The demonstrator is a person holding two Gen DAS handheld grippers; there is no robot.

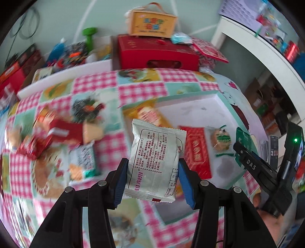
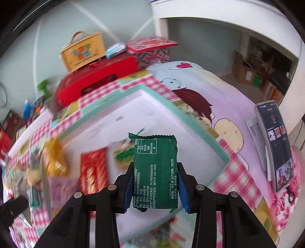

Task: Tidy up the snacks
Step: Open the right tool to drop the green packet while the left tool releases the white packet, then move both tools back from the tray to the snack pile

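My left gripper (image 1: 152, 177) is shut on a silver-white snack packet (image 1: 155, 158), held above the near-left corner of a shallow white tray (image 1: 192, 106) with a mint rim. In the tray lie an orange packet (image 1: 150, 114), a red packet (image 1: 197, 150) and a round green-striped snack (image 1: 221, 139). My right gripper (image 2: 155, 186) is shut on a dark green packet (image 2: 155, 169), held over the same tray (image 2: 118, 114); the red packet (image 2: 93, 167) and the striped snack (image 2: 124, 152) show below it. The right gripper (image 1: 255, 167) also shows at the right of the left wrist view.
Several loose snack packets (image 1: 63, 133) lie blurred on the pink checkered cloth left of the tray. A red box (image 1: 154, 53) with a yellow carry box (image 1: 152, 21) on top stands at the back. A phone on a stand (image 2: 274, 145) is at the right, beside a white shelf (image 2: 228, 13).
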